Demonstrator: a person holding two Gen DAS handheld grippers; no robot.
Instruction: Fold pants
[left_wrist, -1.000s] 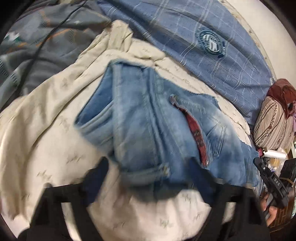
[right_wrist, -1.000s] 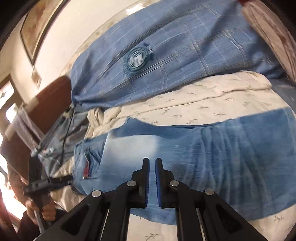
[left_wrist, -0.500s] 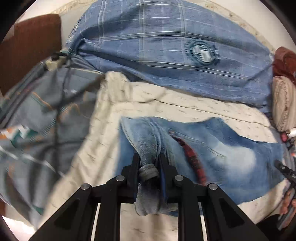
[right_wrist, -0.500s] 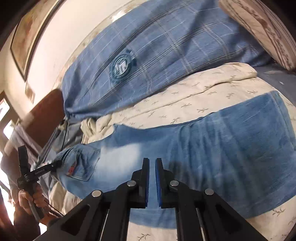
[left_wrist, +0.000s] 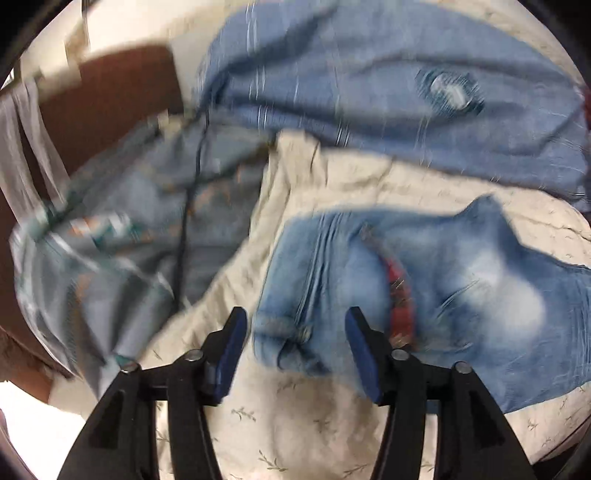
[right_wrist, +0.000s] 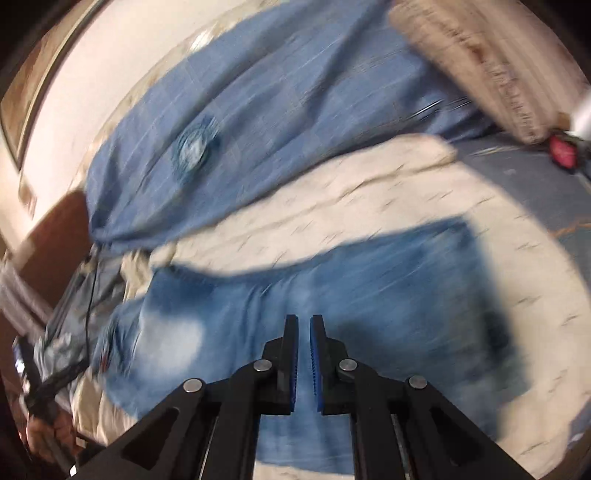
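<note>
Left gripper (left_wrist: 295, 347) jaws just opened, dropping the jeans (left_wrist: 424, 291) waistband they pinched half a second ago; denim now lies loose between the pads, and the gripper has lifted. Right gripper (right_wrist: 304, 363) slid sideways across the jeans.

Your left gripper (left_wrist: 295, 343) jaws just opening, spread above the jeans (left_wrist: 424, 295) waistband, pads clear of denim, cream sheet (left_wrist: 295, 424) beneath, picture blurred

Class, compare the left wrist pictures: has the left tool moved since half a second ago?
Yes. The left tool has pulled back from the blue denim jeans on the cream leaf-print sheet; its jaws have just opened, releasing the waistband.
</note>
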